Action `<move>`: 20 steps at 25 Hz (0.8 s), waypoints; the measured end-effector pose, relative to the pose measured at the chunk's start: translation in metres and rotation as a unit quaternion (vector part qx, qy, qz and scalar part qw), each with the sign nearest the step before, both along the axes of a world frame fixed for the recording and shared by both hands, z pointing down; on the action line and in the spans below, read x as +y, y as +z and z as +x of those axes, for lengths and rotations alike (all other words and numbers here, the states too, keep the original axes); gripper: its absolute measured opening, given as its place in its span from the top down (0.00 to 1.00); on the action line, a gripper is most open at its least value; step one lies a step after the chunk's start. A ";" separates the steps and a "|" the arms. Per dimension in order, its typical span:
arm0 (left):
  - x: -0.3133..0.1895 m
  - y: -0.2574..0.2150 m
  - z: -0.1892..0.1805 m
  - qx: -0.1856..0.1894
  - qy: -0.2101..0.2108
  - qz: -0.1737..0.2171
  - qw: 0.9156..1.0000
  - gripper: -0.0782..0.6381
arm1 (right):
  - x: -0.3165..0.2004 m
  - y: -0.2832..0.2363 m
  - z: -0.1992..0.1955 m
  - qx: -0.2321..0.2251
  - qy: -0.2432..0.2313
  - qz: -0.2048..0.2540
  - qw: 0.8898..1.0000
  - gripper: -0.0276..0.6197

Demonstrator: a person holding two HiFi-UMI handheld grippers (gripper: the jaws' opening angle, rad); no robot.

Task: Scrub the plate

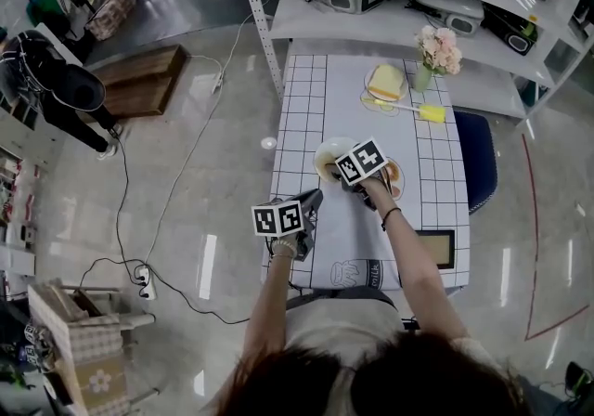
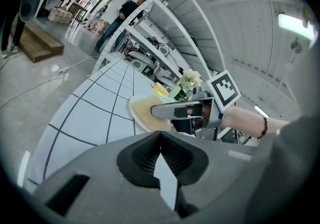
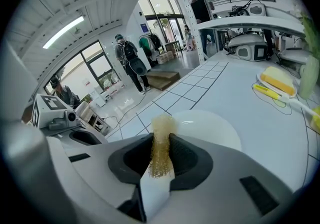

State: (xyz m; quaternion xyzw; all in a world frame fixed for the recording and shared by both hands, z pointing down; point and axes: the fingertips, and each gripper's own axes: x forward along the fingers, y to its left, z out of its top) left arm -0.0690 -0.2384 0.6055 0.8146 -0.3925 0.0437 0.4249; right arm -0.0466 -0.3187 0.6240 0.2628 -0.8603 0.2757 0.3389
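A white plate [image 1: 331,148] lies on the grid-patterned tablecloth [image 1: 306,98]; it also shows in the right gripper view [image 3: 210,125] and in the left gripper view [image 2: 142,110]. My right gripper [image 1: 330,169] [image 3: 161,135] hovers at the plate's near edge, shut on a golden mesh scrubber [image 3: 161,148] that sticks out past the jaws. My left gripper [image 1: 312,201] [image 2: 161,137] is shut with nothing in it, a little nearer to me and left of the plate. From the left gripper view, the right gripper [image 2: 175,111] is seen reaching over the plate.
At the table's far end lie a yellow sponge [image 1: 385,82] [image 3: 278,79], a yellow-headed brush [image 1: 431,112] and a vase of flowers [image 1: 438,52]. A second orange-rimmed dish [image 1: 396,178] lies partly under my right hand. Metal shelves [image 1: 390,19] stand behind the table. A person [image 1: 56,89] stands far left.
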 end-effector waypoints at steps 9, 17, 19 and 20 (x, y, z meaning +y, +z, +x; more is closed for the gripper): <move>-0.006 0.004 -0.001 -0.001 -0.004 -0.007 1.000 0.88 | -0.011 0.000 -0.001 -0.008 0.009 0.005 1.000 0.84; -0.008 0.006 0.001 0.000 0.002 -0.012 1.000 0.88 | -0.020 -0.002 -0.002 -0.013 0.023 0.013 1.000 0.84; -0.009 0.006 0.001 0.000 0.003 -0.011 1.000 0.88 | -0.022 -0.002 -0.002 -0.013 0.026 0.015 0.999 0.84; -0.010 0.006 0.001 0.000 0.003 -0.010 1.000 0.88 | -0.023 -0.002 -0.002 -0.013 0.026 0.016 0.999 0.84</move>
